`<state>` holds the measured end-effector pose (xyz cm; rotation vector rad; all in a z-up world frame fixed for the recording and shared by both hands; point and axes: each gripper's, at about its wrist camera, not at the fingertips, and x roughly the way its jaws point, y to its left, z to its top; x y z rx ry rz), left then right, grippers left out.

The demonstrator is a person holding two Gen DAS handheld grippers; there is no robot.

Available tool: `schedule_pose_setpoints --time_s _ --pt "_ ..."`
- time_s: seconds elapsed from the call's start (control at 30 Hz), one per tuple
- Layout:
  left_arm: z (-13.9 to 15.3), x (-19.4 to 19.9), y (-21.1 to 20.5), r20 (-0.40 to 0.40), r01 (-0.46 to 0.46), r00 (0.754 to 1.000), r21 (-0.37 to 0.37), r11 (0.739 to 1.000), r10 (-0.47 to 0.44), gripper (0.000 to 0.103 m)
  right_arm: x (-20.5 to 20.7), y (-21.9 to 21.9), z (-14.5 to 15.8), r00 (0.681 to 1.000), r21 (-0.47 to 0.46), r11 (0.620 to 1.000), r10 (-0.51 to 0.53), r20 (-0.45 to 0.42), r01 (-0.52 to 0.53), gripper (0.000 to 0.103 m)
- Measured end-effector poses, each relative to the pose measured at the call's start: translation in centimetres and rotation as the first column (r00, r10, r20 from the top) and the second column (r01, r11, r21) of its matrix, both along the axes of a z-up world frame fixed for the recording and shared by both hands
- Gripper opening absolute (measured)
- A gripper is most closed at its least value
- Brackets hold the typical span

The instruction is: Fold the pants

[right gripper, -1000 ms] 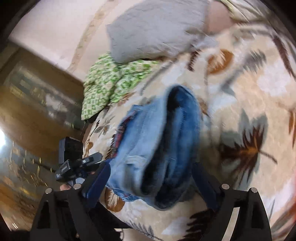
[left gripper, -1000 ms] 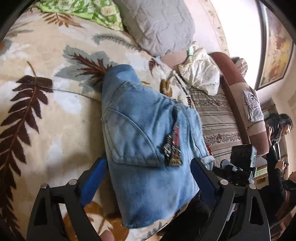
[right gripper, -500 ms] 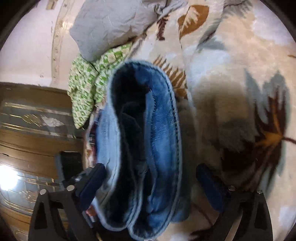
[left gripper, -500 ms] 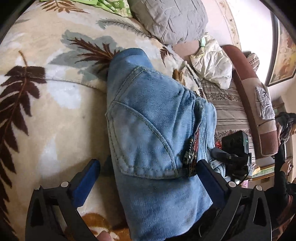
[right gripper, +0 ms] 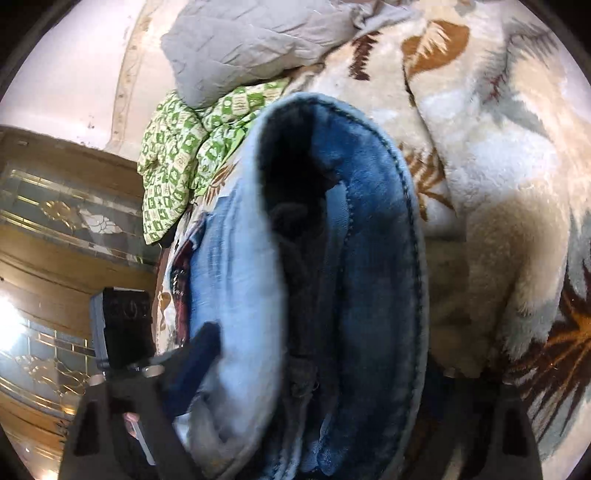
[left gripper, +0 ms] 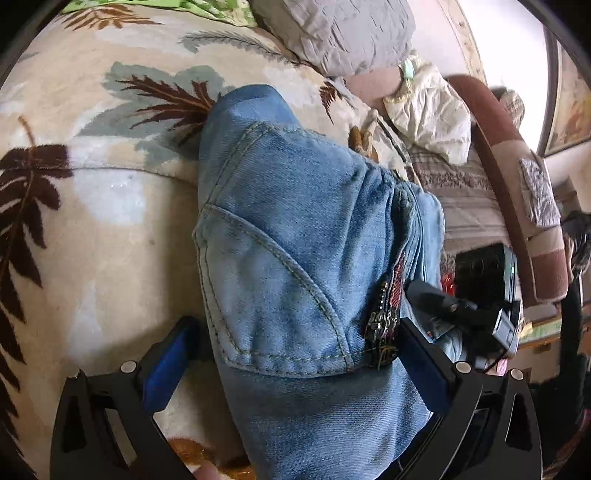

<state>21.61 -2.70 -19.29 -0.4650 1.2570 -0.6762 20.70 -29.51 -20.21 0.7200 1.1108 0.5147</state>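
Pants (left gripper: pixel 295 258), a folded denim bundle on the leaf-print blanket (left gripper: pixel 92 221), fill mid-frame; both views have closed in. Left gripper (left gripper: pixel 295 354) and right gripper (right gripper: pixel 314 369) straddle it with jaws spread (nothing pinched), suggesting a final grab.

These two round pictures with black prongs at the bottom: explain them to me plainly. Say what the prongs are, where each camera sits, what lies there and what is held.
No robot here: a person holds a two-finger gripper in each hand, each with a fisheye camera looking along its fingers. One picture comes from the left gripper, the other from the right gripper. Both straddle a bundle of folded blue jeans lying on a leaf-patterned blanket. The left gripper's blue pads stand open on either side of the denim, not pinching it. The right gripper is close against the open end of the folds; whether it grips is unclear. Behind lie a grey pillow and a green patterned cloth.
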Motion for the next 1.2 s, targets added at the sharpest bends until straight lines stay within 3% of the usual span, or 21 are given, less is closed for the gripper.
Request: schedule_pose_setpoints --time_s 0.07,0.13,0.23,0.33,0.63,0.73,0.87,1.0,1.1,1.17,1.2 --pt "0.2 -0.3 -0.1 0.011 0.007 1.000 0.003 1.000 -0.007 0.074 -0.4 -0.2 0.3 1.000 0.004 1.000 -0.012 0.016 0.012 0.069" --pt "0.8 -0.7 -0.3 0.030 0.006 1.000 0.014 1.000 -0.006 0.057 -0.8 -0.8 0.3 0.999 0.005 1.000 -0.029 0.024 0.029 0.049" --pt "2.0 -1.3 -0.8 0.070 0.018 0.997 0.041 0.999 -0.021 0.045 -1.3 -0.9 0.7 0.998 -0.002 0.999 -0.034 0.049 0.034 0.042" --pt "3.6 -1.8 -0.7 0.113 0.023 0.993 0.047 0.999 -0.028 0.041 -1.8 -0.4 2.2 0.995 -0.036 0.999 -0.027 0.092 0.030 0.038" --pt "10.8 -1.1 2.5 0.256 0.002 0.967 0.030 1.000 -0.009 0.041 -1.7 1.6 8.9 0.966 -0.040 0.999 -0.012 0.257 0.023 0.037" --pt "11.3 0.7 4.1 0.251 -0.008 0.968 0.043 0.999 -0.003 0.042 -0.1 3.2 10.2 0.961 -0.027 0.999 -0.016 0.275 0.025 0.037" --pt "8.7 2.8 5.9 0.212 -0.021 0.977 0.099 0.995 -0.001 0.042 2.1 5.4 8.1 0.971 -0.021 1.000 -0.014 0.239 0.019 0.037" --pt "3.2 4.1 7.3 0.112 -0.027 0.994 0.150 0.988 0.011 0.042 3.9 7.3 2.8 0.990 -0.011 1.000 -0.009 0.141 0.011 0.037" --pt "1.2 4.2 8.0 0.110 -0.042 0.993 0.106 0.993 0.030 0.049 4.0 7.7 -0.1 0.992 -0.010 1.000 -0.008 0.123 0.009 0.040" --pt "1.0 4.3 8.0 0.109 -0.061 0.993 0.123 0.990 0.048 0.063 4.1 7.2 -0.8 0.995 0.028 0.999 -0.029 0.100 0.026 0.053" --pt "0.9 4.3 8.0 0.118 -0.078 0.991 0.157 0.985 0.059 0.077 4.3 7.1 -1.0 0.996 0.021 0.999 -0.029 0.083 0.028 0.059"
